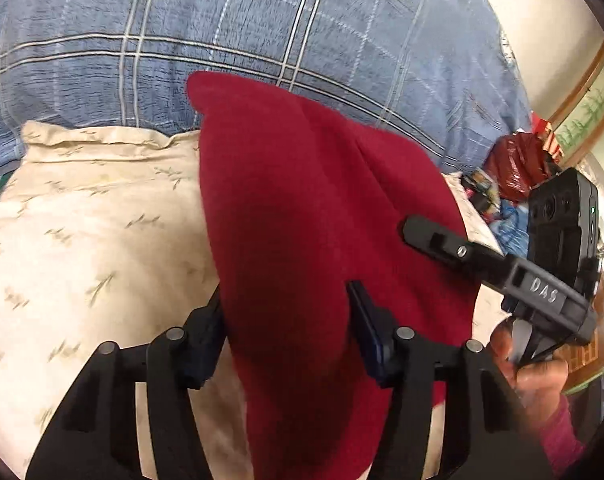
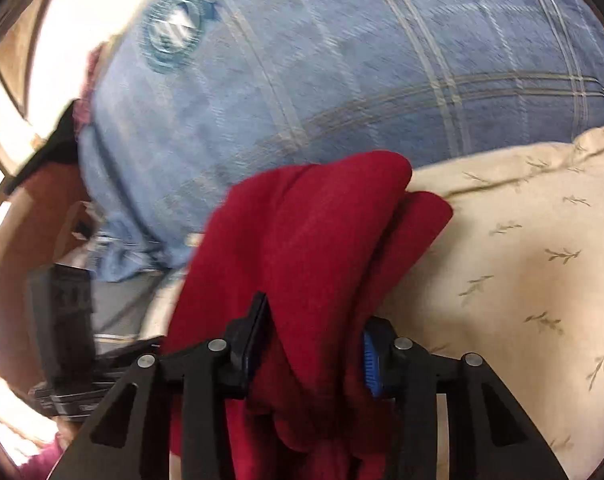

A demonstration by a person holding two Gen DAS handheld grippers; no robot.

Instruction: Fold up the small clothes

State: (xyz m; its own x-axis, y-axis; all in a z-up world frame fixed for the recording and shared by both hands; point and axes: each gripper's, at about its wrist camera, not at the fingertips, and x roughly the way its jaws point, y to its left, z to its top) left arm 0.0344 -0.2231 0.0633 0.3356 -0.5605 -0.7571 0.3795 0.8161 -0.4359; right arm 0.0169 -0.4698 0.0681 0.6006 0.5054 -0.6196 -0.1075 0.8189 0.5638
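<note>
Raised letters "DAS" on the black body of the right gripper, seen in the left wrist view at the right edge, just behind its fingers. A round blue-green emblem on the blue checked quilt in the right wrist view, too blurred to read. No other text, numbers or signs legible anywhere.
</note>
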